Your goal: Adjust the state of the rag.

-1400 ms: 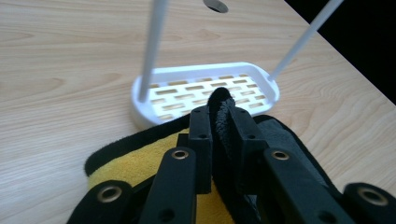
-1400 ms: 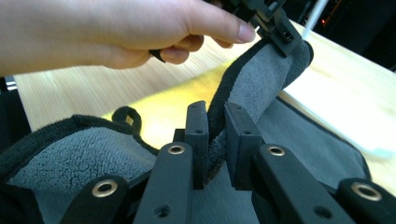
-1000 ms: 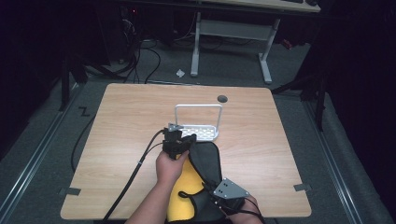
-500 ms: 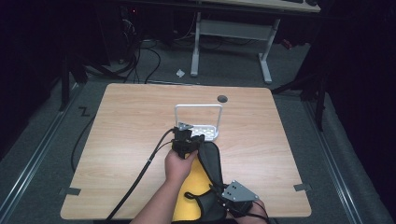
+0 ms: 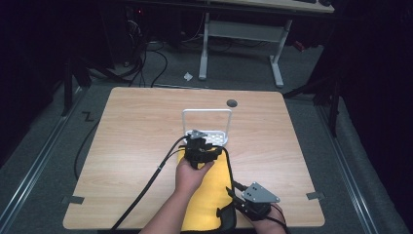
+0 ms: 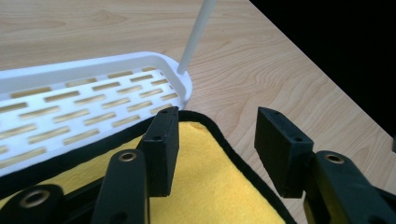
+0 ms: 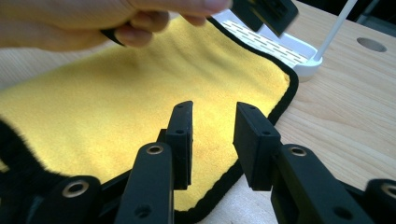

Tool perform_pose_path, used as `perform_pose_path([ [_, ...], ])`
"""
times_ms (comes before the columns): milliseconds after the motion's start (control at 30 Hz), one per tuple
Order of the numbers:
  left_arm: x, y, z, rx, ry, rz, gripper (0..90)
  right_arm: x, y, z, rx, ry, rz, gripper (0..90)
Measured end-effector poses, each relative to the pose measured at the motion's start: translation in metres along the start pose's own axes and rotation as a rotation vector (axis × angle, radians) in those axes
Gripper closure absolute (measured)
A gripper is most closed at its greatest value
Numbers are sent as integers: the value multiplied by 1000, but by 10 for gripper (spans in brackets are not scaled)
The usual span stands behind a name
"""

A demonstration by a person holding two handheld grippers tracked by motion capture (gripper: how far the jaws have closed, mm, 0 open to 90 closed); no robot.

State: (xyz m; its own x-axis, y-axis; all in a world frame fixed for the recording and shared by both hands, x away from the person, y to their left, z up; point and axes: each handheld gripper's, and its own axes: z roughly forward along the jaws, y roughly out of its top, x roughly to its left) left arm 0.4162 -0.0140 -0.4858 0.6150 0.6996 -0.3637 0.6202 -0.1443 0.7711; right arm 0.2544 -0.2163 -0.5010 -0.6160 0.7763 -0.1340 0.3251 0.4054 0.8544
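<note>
1. As the yellow cloth [image 5: 208, 195] lay spread flat on the tabletop [image 5: 126, 146], its far edge touched or slightly overlapped the near rim of the white tray [image 5: 214, 136]; the cloth ran back to the near table edge, between the two hands.
2. Left hand-held gripper [image 5: 200, 152] hung over the cloth's far end. In the left gripper view its jaws stood apart with nothing between them, one pad [image 6: 161, 147] over the black hem, the other past the corner. They had just been opening; released, not pinching.
3. Right hand-held gripper [image 7: 212, 144] sat low at the cloth's near right side. Jaws parted, having just opened a little, with bare cloth showing in the gap; no grip seen.
4. Handling, by judgement: a plush microfibre-like cloth, light, limp, not fragile. It would sag and fold when lifted and drag rather than slide on the wood. No stiffness to push against.
5. The black hem [image 7: 285, 100] looked thicker and firmer than the pile, so the better hold. A pinch in mid-cloth would only bunch the nap.
6. Best take: one corner or hem point per gripper, well apart, so the sheet stayed taut between them.
7. Risk: the far hem lay against the tray, so a low pinch there could catch the rim or shove the light tray.
8. The tray's wire handle [image 5: 207, 113] stood upright beyond the left gripper.
</note>
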Motion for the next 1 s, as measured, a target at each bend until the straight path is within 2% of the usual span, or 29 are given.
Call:
perform_pose_path([
  [233,11,-13,-28,5,31,45,510,1,-1,4,18,12,-10,696],
  [400,23,-30,-47,18,45,49,510,1,-1,6,27,11,-11,699],
  [567,28,-56,-71,31,52,62,514,-1,-3,8,41,12,-7,702],
  [667,32,-73,-87,33,43,38,516,-5,-5,12,56,10,2,705],
  [733,30,-85,-95,39,52,47,516,-9,-5,17,69,7,9,708],
  [800,28,-93,-98,49,68,73,529,-12,-5,22,79,0,13,712],
  [900,23,-101,-94,77,109,146,647,-19,-1,35,99,-5,35,726],
  [933,23,-102,-91,86,119,157,680,-22,1,41,108,-8,42,737],
  [1000,27,-103,-86,110,130,153,723,-27,7,55,126,-15,55,761],
])
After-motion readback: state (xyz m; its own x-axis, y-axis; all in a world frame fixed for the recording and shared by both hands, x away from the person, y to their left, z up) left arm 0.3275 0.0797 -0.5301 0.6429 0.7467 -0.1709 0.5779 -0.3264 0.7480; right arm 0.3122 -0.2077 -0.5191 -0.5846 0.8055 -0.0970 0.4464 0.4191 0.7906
